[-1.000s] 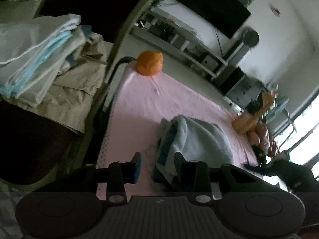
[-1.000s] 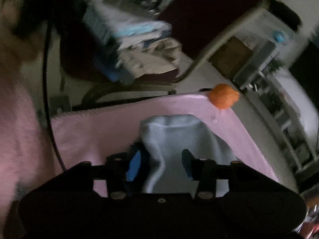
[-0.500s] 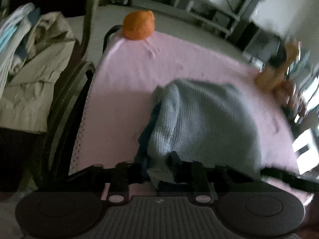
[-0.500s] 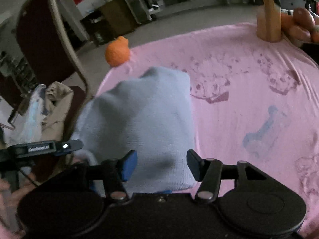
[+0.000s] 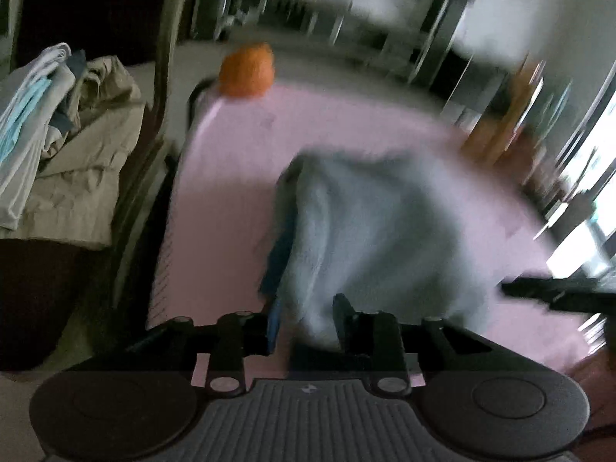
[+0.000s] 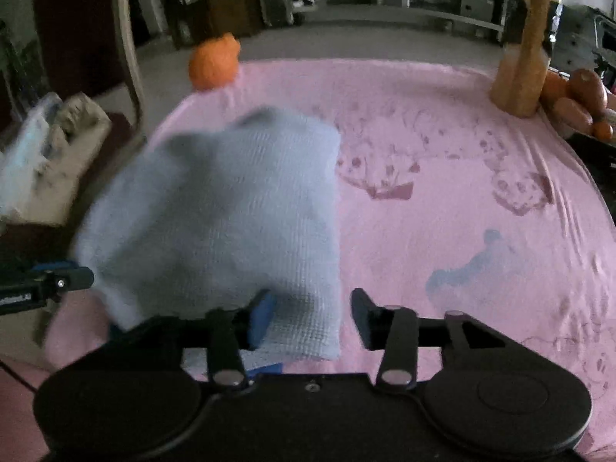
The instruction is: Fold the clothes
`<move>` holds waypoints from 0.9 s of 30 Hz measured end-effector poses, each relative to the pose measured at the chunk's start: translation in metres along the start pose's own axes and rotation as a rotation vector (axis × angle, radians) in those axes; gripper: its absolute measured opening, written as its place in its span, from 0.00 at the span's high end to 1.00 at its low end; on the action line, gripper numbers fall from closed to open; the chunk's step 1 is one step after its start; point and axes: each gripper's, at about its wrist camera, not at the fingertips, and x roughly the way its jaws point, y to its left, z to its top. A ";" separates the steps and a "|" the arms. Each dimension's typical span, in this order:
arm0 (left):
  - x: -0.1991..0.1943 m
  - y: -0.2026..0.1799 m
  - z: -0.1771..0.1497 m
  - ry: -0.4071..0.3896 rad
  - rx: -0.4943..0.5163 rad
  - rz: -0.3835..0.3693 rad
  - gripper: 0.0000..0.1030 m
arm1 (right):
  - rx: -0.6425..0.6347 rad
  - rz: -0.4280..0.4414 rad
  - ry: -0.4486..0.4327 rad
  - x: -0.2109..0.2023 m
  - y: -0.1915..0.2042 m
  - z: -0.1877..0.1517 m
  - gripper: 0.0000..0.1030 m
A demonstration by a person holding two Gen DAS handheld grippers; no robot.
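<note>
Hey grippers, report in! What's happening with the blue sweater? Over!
Left gripper open, right gripper open, both at the sweater edge. Sweater folded on the pink sheet. Orange ball far off, nothing in the way.

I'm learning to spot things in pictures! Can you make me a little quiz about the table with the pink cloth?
1. True or false: the orange ball sits at a far corner of the pink cloth.
2. What does the folded clothes pile rest on? A) a chair B) the floor C) the pink cloth
3. Fill in: the garment in front of the right gripper and the left gripper is a light ____ knit sweater.

Key: 1 true; 2 A; 3 blue.
</note>
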 end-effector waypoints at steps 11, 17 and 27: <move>0.087 -0.030 0.036 0.090 0.139 0.152 0.95 | 0.035 0.110 -0.205 0.020 0.025 0.047 0.83; 0.098 -0.035 0.016 0.156 0.176 0.272 0.95 | -0.169 -0.029 -0.129 0.065 0.049 0.025 0.82; 0.036 -0.035 0.041 -0.037 0.034 0.100 0.73 | -0.175 -0.003 -0.116 0.004 0.027 0.062 0.73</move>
